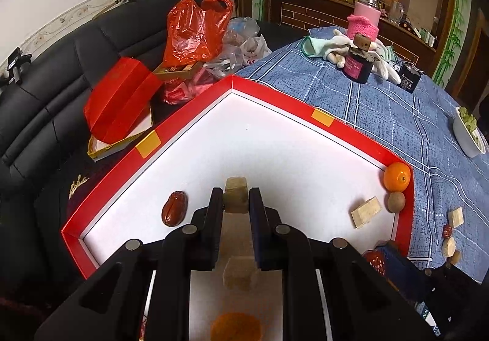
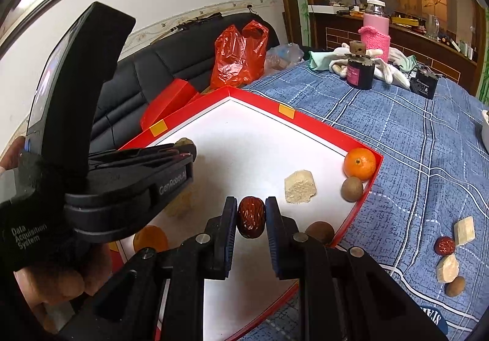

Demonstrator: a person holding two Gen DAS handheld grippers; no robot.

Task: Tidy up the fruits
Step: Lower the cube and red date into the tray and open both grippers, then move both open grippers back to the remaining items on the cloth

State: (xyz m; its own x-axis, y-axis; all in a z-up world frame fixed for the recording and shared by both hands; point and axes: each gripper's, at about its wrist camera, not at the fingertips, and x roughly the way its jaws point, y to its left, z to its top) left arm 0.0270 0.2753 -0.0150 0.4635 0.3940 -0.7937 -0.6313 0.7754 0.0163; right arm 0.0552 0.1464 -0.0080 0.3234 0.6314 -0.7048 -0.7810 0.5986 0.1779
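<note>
Both grippers hang loaded over the red-rimmed tray [image 1: 360, 139], the left gripper [image 1: 236, 203] clamped on a pale cake cube [image 1: 236, 199] and the right gripper [image 2: 251, 217] pinching a red date [image 2: 251, 217], presumably to group like with like.

A blue plaid cloth [image 1: 382, 115] covers the tabletop at right of frame. At upper right, a dark glass jar with a cork stopper [image 1: 358, 61] stands beside crumpled white gloves [image 1: 386, 64] and a pink knit-sleeved bottle [image 1: 365, 20], with a small black box [image 1: 409, 79] just to their right. Upper left, a black leather sofa [image 1: 61, 66] carries a crinkled orange-red plastic bag [image 1: 195, 26] and a folded red paper box [image 1: 122, 99].
</note>
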